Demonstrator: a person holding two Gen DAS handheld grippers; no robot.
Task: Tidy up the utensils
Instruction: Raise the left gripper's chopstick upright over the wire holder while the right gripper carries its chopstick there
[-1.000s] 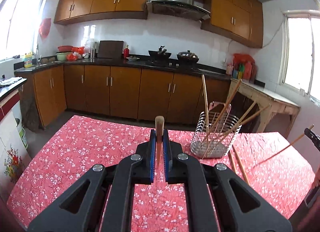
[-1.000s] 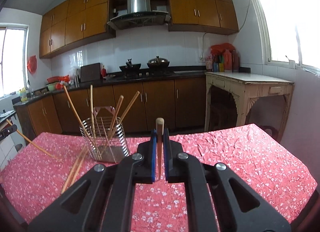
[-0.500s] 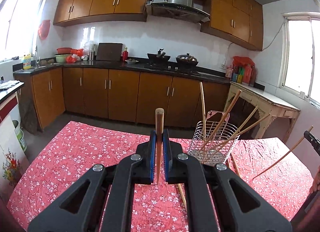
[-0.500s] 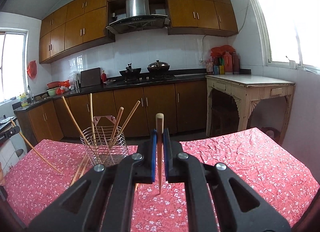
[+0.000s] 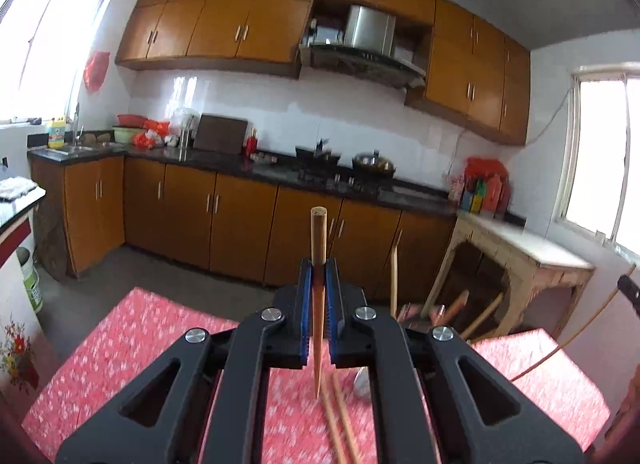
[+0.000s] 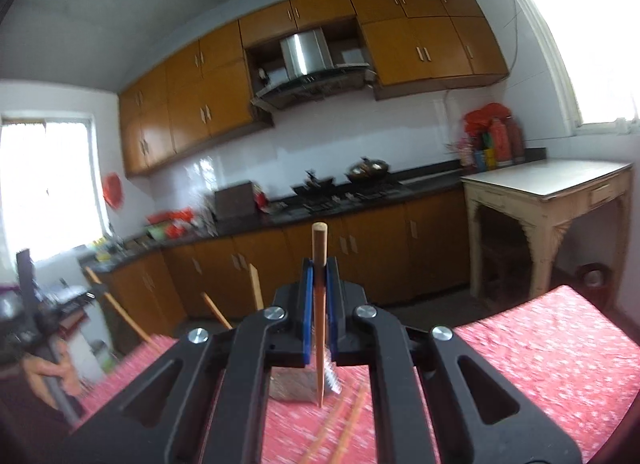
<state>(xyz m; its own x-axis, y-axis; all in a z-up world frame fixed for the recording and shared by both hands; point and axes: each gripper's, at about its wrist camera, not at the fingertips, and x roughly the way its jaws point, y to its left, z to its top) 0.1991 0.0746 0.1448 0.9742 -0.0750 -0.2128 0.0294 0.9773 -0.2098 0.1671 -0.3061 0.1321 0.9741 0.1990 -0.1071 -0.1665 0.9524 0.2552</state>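
My left gripper [image 5: 318, 284] is shut on a wooden chopstick [image 5: 318, 240] held upright above the red floral tablecloth [image 5: 132, 336]. My right gripper [image 6: 319, 284] is shut on another upright wooden chopstick [image 6: 319, 248]. The wire utensil basket [image 5: 416, 310] sits mostly hidden behind the left gripper's right arm, with several chopsticks [image 5: 394, 272] standing in it. In the right wrist view the basket's base [image 6: 292, 386] shows low between the gripper arms, with chopsticks [image 6: 256, 286] leaning out to the left. Loose chopsticks [image 5: 340, 420] lie on the cloth near the basket.
Kitchen cabinets and a dark counter [image 5: 248, 167] run along the far wall. A pale side table [image 6: 548, 183] stands at the right. The other gripper's chopstick [image 5: 592, 320] shows at the right edge of the left wrist view.
Both grippers have risen and tilted upward, so the table and basket sit lower in each view. Both still hold their chopsticks.
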